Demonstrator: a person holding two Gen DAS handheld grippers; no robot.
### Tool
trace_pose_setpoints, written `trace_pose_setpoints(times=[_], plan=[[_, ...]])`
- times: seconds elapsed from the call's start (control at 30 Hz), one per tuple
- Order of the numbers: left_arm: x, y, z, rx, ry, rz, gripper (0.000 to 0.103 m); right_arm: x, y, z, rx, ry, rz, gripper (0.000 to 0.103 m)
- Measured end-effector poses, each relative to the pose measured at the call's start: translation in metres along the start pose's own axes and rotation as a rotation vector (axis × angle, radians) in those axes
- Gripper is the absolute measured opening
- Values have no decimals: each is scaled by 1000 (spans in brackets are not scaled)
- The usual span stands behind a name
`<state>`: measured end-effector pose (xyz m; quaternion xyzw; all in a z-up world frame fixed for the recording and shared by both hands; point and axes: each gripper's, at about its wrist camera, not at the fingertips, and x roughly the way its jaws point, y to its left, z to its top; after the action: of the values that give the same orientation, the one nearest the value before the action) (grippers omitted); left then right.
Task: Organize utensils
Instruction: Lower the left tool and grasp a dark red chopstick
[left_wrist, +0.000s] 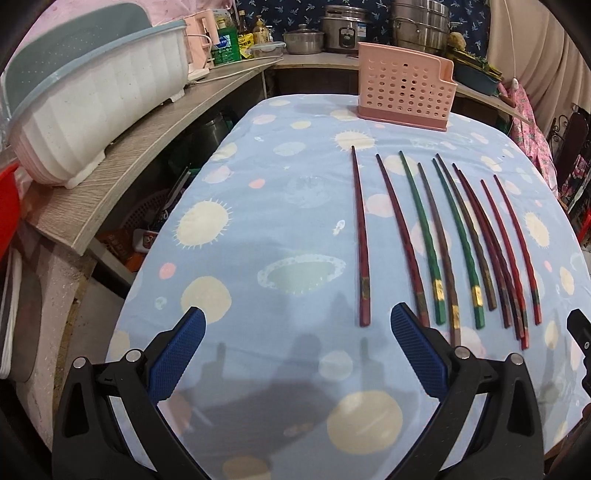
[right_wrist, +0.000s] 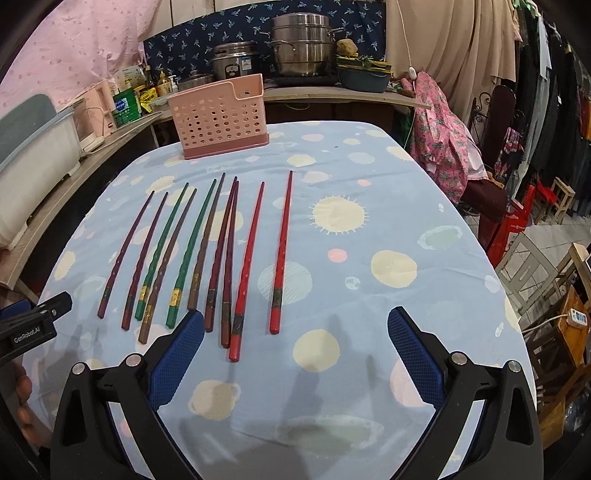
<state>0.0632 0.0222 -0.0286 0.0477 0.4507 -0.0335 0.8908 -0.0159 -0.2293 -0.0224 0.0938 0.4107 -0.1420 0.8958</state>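
Several chopsticks (left_wrist: 443, 236) in dark red, green and brown lie side by side on the blue patterned tablecloth (left_wrist: 277, 206), tips pointing away. The right wrist view shows the same row of chopsticks (right_wrist: 199, 254). A pink perforated utensil holder (left_wrist: 404, 86) stands upright beyond them at the table's far side, empty as far as I can see; the holder (right_wrist: 219, 116) shows in the right view too. My left gripper (left_wrist: 297, 321) is open, left of the chopstick handles. My right gripper (right_wrist: 295, 321) is open, with the two rightmost red chopstick handles between its fingers' line.
A white dish rack (left_wrist: 96, 110) sits on a wooden shelf (left_wrist: 147, 147) at the left. Pots and bottles line the back counter (right_wrist: 303, 48). Chairs, clothes and wooden stools (right_wrist: 535, 266) crowd the floor to the table's right. The other gripper's body (right_wrist: 29, 325) shows at left.
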Motion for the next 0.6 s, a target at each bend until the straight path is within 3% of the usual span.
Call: trace_pose_setpoints(times=[0.3,0.37,0.6], plan=[[36,0,5,-16,43,-32,96,41,3,9,-8,53,12,59],[39,-2,5,-11,46,-37,94,48,4,8,-12,69,18,47],[52,-6,4,7,72,-56,81,60,7,3,-18,92,28,32]])
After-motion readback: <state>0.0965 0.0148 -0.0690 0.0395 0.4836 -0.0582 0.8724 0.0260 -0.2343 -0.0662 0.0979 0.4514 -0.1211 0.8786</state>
